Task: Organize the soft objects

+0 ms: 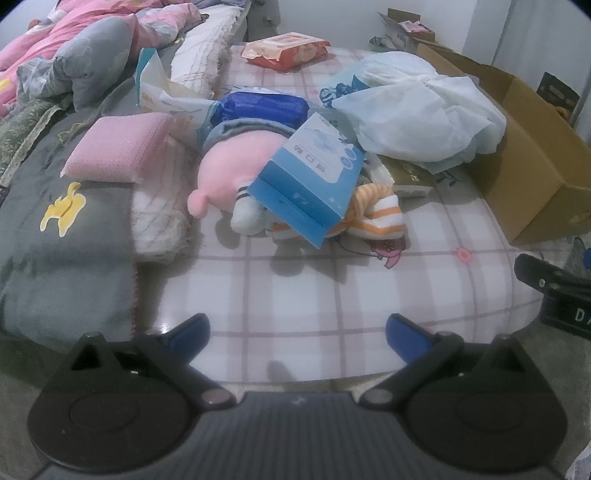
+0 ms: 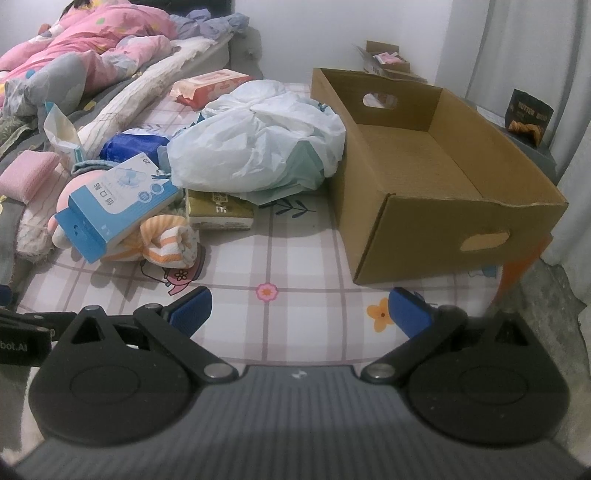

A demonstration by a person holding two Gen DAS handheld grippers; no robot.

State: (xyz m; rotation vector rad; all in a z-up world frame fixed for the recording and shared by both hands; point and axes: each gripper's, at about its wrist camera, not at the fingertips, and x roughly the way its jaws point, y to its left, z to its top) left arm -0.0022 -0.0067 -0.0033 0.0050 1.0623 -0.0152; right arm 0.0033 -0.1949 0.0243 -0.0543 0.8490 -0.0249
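Note:
A pile of soft things lies on the plaid sheet (image 1: 280, 295): a pink plush toy (image 1: 229, 166), an orange-striped cloth (image 1: 380, 214), a white plastic bag (image 1: 417, 107), a blue pack (image 1: 262, 107) and a pink sponge (image 1: 118, 147). A blue box (image 1: 314, 184) leans on the plush. My left gripper (image 1: 297, 334) is open and empty, short of the pile. My right gripper (image 2: 301, 310) is open and empty, near the front of an empty cardboard box (image 2: 424, 162). The pile also shows in the right wrist view: plush (image 2: 74, 188), striped cloth (image 2: 162, 243), bag (image 2: 258, 136).
A red wipes pack (image 1: 286, 50) lies at the back. A grey blanket (image 1: 66, 236) and pink bedding (image 1: 74, 33) cover the left. The cardboard box (image 1: 532, 158) stands to the right of the pile. A tan box (image 2: 219, 212) lies under the bag.

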